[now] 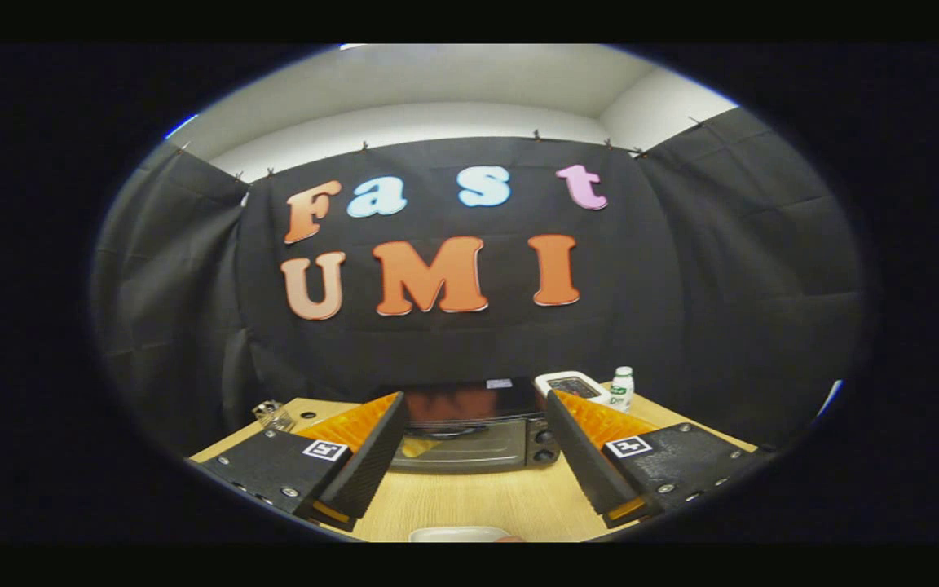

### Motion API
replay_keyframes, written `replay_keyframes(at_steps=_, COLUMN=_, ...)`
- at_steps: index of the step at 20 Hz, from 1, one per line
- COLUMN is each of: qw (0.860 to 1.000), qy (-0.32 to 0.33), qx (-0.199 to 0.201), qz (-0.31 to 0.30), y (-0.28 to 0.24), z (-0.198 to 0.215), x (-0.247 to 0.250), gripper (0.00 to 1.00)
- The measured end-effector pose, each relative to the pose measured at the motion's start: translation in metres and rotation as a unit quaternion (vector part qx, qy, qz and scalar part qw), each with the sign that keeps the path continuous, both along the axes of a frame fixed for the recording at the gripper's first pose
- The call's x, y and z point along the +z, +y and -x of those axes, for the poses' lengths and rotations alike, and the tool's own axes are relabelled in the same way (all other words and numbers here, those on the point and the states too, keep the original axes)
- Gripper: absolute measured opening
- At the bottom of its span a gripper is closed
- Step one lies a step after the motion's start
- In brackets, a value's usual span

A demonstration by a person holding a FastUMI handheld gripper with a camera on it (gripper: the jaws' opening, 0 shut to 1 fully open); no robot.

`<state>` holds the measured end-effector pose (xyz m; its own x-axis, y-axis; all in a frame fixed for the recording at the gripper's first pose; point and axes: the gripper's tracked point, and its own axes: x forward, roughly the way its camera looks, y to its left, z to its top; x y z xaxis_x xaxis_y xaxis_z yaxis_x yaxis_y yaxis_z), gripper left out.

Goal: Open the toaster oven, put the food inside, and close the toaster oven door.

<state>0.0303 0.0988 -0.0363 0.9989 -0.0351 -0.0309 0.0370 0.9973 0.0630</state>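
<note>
The jaws are standing spread wide, gripping nothing, above the wooden tabletop. Beyond them, seen through the gap, the toaster oven is sitting at the tabletop's far edge, dark, door closed, knobs on its right. A white bottle is standing near the far right corner.

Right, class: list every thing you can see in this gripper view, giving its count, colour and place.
toaster oven: one, black with a glass door, door closed, on the table beyond the fingers
table: one, light wood, under everything
white device: one, white with a dark panel, behind the oven's right end
bottle: one, white with a green label, beside the white device
clear object: one, transparent, on the table's left corner
white dish: one, white, nearest, rim just visible
gripper: one, fingers spread apart, holding nothing
</note>
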Motion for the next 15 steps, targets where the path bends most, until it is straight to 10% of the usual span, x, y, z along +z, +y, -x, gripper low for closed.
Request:
replay_keyframes(at_steps=6, qw=0.995, qy=-0.013, qx=-0.09, qz=0.049, y=-0.021, z=0.008, x=0.003, gripper=0.99)
replay_keyframes(at_steps=15, qw=0.995, qy=0.008, qx=-0.068, qz=0.074, y=0.017, z=0.001, x=-0.007, gripper=0.99)
